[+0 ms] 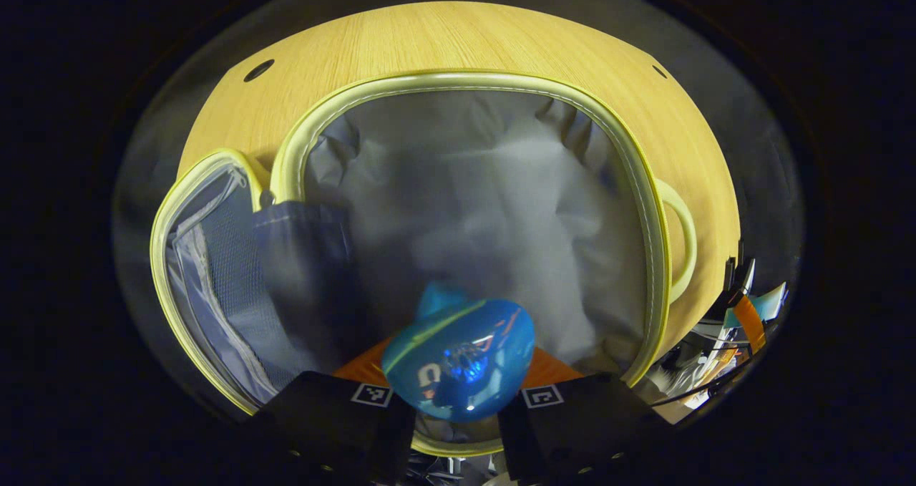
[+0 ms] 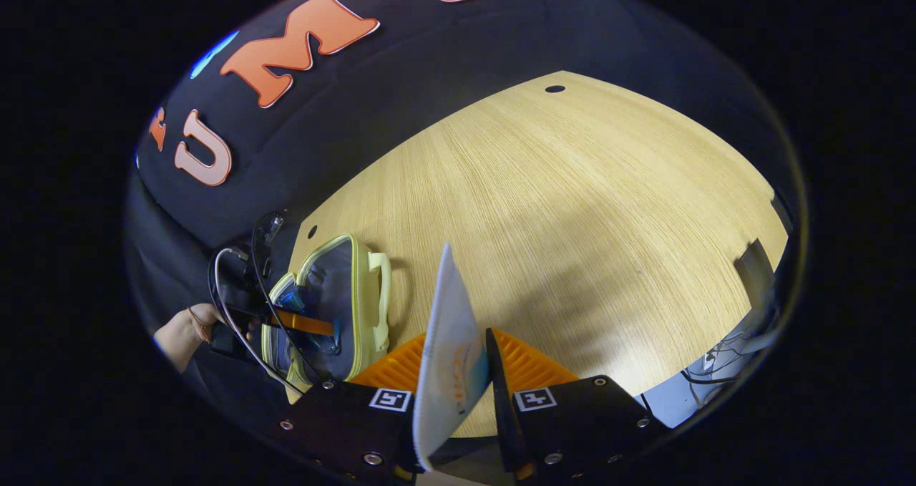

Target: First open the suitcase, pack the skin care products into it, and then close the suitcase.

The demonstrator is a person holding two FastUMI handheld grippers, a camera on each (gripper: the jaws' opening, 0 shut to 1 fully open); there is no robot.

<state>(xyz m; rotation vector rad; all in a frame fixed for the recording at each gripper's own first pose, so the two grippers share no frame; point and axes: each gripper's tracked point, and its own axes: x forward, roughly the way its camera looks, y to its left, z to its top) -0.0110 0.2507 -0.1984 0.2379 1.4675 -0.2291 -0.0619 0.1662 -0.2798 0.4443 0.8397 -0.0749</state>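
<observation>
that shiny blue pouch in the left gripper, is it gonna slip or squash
The blue pouch looks glossy, so probably slippery. Its rounded bulge suggests it is soft and may squash. The left gripper grips it above the open suitcase.

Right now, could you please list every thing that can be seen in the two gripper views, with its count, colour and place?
suitcase: one, pale yellow-green trim with grey lining, lying open on the table, lid flap folded to the left in the left gripper view.
suitcase handle: one, pale yellow-green, on the suitcase's right edge.
blue packet: one, shiny blue, held between the left gripper's fingers above the open suitcase.
white packet: one, flat, white with a faint print, standing on edge between the right gripper's fingers.
table: one, light wood, under the suitcase.
cables: several, at the table's right edge in the right gripper view.
left gripper: one, closed on the blue packet.
right gripper: one, closed on the white packet.
hand: one, holding the left gripper.
</observation>
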